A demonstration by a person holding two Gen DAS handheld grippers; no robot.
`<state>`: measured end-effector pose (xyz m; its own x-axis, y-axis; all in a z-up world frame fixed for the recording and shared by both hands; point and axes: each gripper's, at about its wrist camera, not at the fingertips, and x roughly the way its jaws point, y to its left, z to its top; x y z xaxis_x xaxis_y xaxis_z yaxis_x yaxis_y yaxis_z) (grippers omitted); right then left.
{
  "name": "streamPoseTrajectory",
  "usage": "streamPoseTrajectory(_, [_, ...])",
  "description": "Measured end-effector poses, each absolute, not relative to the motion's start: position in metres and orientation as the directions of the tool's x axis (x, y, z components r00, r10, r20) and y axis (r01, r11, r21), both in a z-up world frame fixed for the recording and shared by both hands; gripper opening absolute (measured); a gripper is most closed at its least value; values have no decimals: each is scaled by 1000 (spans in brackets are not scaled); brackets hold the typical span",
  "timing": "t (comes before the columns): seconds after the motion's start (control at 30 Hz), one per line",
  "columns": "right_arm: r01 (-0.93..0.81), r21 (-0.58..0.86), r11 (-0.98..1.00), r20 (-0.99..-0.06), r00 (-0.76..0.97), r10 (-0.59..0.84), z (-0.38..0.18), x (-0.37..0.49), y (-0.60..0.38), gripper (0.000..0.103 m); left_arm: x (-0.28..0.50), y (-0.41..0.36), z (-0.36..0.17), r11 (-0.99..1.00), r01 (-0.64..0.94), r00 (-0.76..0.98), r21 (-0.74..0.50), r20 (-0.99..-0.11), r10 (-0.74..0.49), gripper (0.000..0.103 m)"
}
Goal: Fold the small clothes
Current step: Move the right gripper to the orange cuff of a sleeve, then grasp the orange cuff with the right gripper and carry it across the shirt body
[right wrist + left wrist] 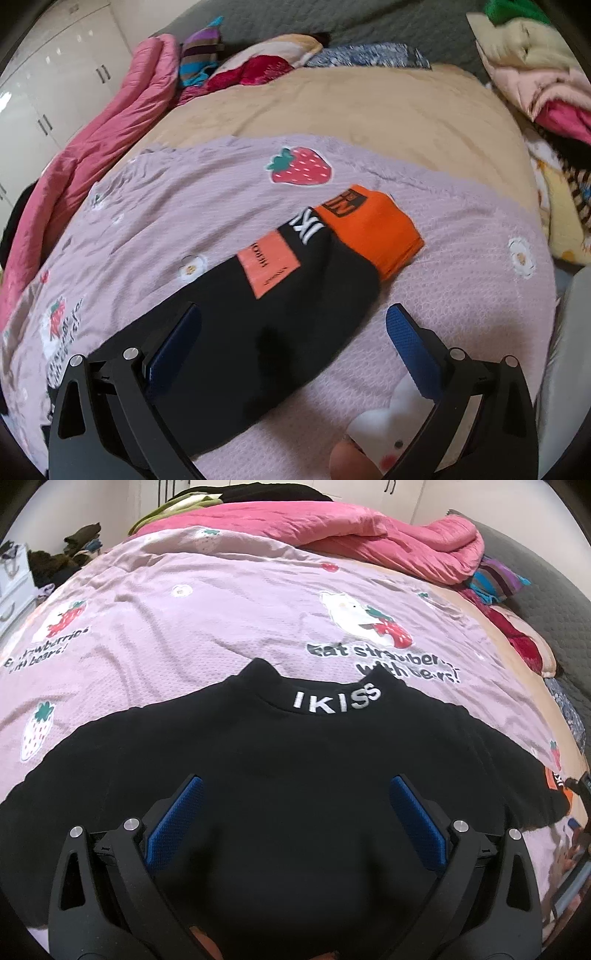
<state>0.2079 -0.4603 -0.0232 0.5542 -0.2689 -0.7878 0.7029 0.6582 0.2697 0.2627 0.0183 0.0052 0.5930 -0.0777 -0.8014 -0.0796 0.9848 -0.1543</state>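
A black top (pixel 288 794) with "IKISS" lettered in white on its collar lies spread flat on a pink strawberry-print bedspread (pixel 184 627), collar toward the far side. The left gripper (pixel 293 781) hovers over the middle of the garment with its 2 blue-padded fingers (pixel 177 819) spread wide, holding nothing. Far behind, a pink quilt (pixel 369 542) is bunched across the bed. In the right wrist view, a black sleeve (pixel 258 332) runs from near left to far right and ends in an orange cuff (pixel 373 232), with an orange patch (pixel 267 264) on it. The right gripper (pixel 293 314) is also spread apart and empty, its left finger over the sleeve, its right finger (pixel 410 343) over bare bedspread.
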Motion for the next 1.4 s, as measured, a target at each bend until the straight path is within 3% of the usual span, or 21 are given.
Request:
streamPoseTrajectory(0.2, [710,360,605,-803,566,-187,-48,214,-486,99,264,35,5,975,-133,593,-179,-803,-67,94])
streamPoseTrajectory(0.23, [707,372,602,-791,580,-193,-48,214,-490,94,264,38,6,972,-140,594,-187,-802,-69,94])
streamPoseTrajectory(0.43, [712,435,552,-764,616,-193,-53,208,-515,33,259,42,11,970,-151,604,-191,-795,-63,94])
streamPoseTrajectory(0.53, [655,504,563,-717,681,-151,-50,205,-515,15,257,41,11,969,-148,601,-199,-796,-71,94])
streamPoseTrajectory(0.9, [377,572,729,-521,853,-32,10,203,-451,14,245,46,16,961,-144,596,-235,-796,-105,94])
streamPoseTrajectory(1.4, [76,469,880,-454,875,167,52,207,-335,14,225,67,40,930,-127,652,-345,-735,-184,94])
